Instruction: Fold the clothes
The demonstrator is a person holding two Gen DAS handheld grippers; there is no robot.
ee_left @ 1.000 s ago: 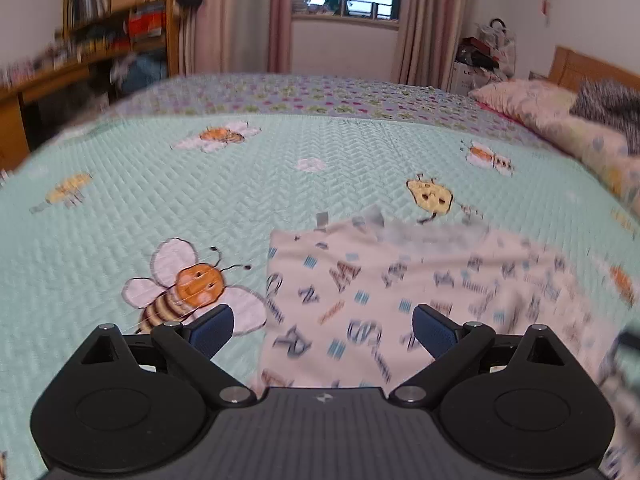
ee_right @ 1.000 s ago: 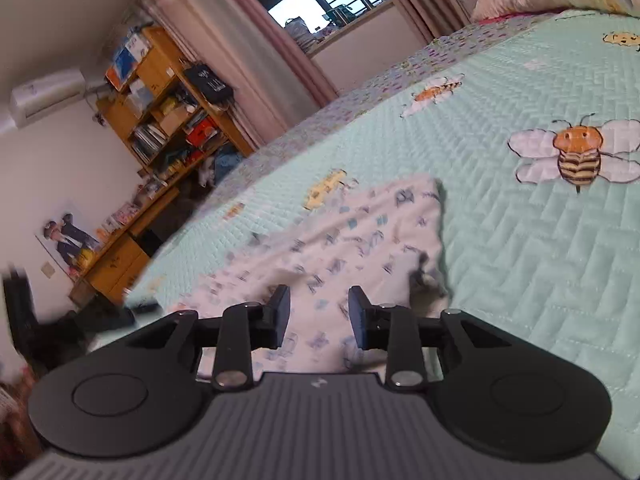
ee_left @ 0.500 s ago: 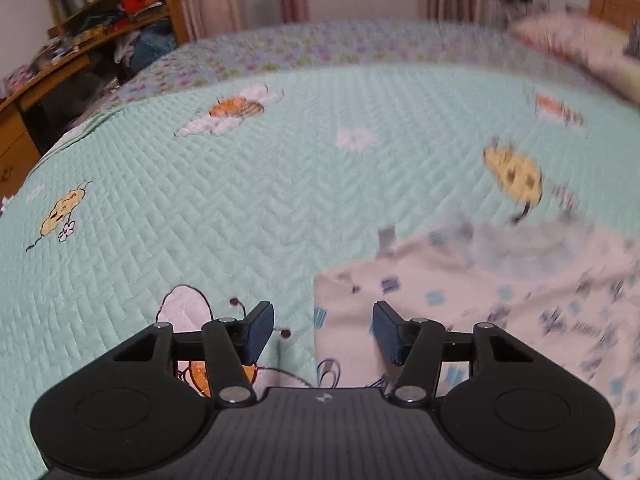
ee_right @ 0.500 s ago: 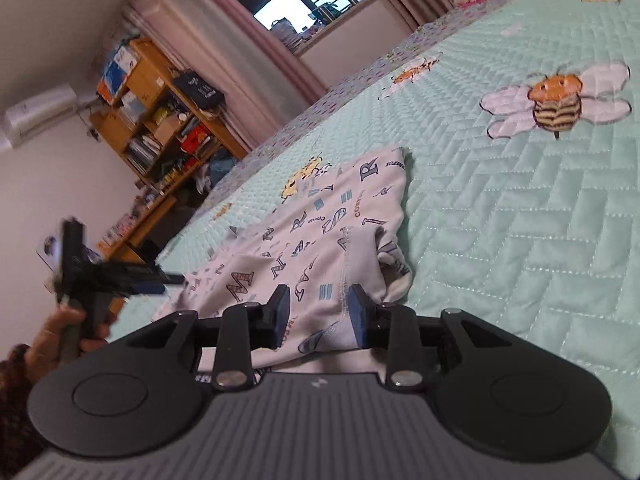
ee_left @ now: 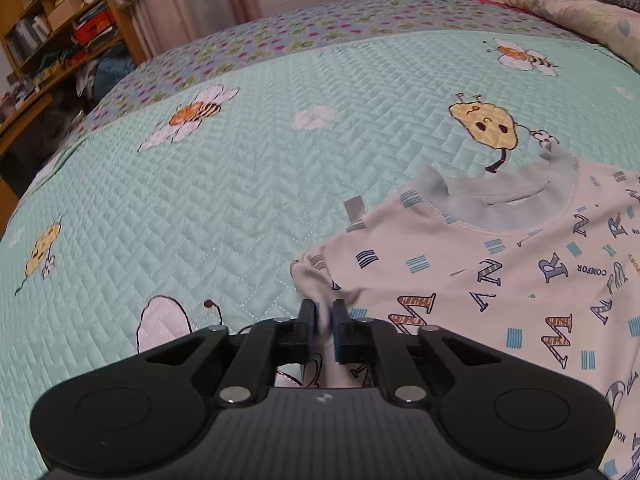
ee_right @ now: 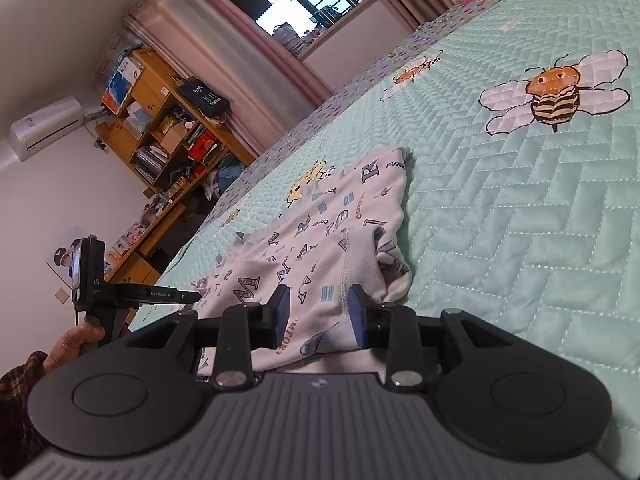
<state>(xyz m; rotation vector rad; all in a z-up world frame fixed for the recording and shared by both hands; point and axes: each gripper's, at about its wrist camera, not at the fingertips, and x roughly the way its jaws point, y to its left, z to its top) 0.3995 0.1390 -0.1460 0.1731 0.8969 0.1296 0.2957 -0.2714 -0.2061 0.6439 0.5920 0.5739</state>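
Note:
A white shirt [ee_left: 500,280] printed with letters lies face up on the mint bee-pattern quilt [ee_left: 240,200], its grey neckline [ee_left: 512,208] toward the far side. My left gripper [ee_left: 323,320] is at the shirt's left shoulder corner, its jaws closing, and a pinch of the fabric is pressed between the pads. In the right wrist view the shirt [ee_right: 320,232] runs away from my right gripper [ee_right: 318,312], whose jaws stand apart low over the near hem, cloth lying between them. The left gripper [ee_right: 192,296] shows at the shirt's far-left edge, held by a hand [ee_right: 80,338].
Pillows [ee_left: 560,4] lie at the bed's far right. A wooden bookshelf and desk [ee_right: 160,128] crowd the room beyond the bed's left side, with curtains and a window behind. Quilt [ee_right: 520,240] stretches bare to the right of the shirt.
My left gripper slid left and down to the shirt's shoulder corner and its jaws came together on the fabric. The right gripper sank toward the hem, its gap unchanged.

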